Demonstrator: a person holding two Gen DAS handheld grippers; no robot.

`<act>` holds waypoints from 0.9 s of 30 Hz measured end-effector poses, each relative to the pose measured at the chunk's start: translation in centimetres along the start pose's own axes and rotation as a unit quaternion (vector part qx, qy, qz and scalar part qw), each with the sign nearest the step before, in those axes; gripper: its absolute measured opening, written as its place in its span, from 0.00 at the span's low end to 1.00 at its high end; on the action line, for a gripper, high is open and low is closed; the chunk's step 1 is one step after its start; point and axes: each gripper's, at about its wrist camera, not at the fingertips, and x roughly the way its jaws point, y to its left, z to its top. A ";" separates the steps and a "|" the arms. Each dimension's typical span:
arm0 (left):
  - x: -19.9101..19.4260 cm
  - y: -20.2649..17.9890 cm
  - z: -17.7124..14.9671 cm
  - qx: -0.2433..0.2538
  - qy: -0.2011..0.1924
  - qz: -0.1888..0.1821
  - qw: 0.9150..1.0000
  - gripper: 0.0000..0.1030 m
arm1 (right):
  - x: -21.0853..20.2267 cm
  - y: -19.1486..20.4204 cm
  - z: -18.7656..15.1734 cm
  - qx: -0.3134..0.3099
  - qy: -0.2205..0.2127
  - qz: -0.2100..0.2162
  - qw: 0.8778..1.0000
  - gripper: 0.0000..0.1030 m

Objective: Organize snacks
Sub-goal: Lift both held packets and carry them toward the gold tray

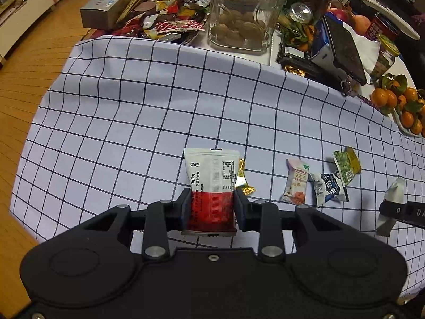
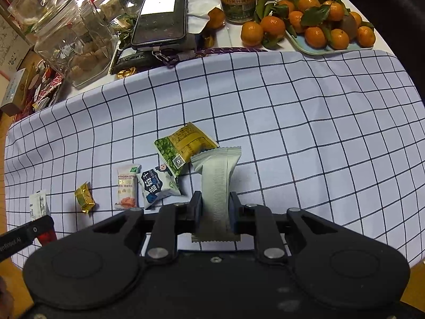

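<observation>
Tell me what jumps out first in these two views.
Each gripper holds a snack above the checked cloth: the left gripper a red-and-white packet, the right gripper a pale grey wrapper. Four small snacks lie in a row between them, tangerines at the far right.

Surface (image 2: 305,122) covered by a white checked cloth. Lying on it, lower left of the right wrist frame: gold packet (image 2: 84,198), orange-print packet (image 2: 127,187), blue-and-white packet (image 2: 159,184), green packet (image 2: 183,147).
</observation>
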 end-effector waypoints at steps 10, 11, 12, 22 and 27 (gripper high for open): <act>0.5 -2.8 -0.3 0.042 0.023 -0.033 0.998 0.40 | 1.1 0.8 -0.5 -0.010 0.048 0.004 0.999 0.19; 0.5 -3.2 -0.4 0.047 0.026 -0.039 0.998 0.40 | 1.1 0.8 -0.5 -0.009 0.055 0.007 0.998 0.19; 0.5 -3.6 -0.4 0.052 0.029 -0.044 0.997 0.40 | 1.1 0.8 -0.5 -0.008 0.062 0.012 0.998 0.19; 1.7 -6.7 -1.0 0.085 0.065 -0.075 0.991 0.40 | 3.2 0.1 0.0 0.023 0.121 -0.003 0.992 0.19; 2.3 -7.7 -1.4 0.101 0.081 -0.075 0.989 0.40 | 4.8 -0.6 0.1 0.038 0.155 -0.017 0.987 0.19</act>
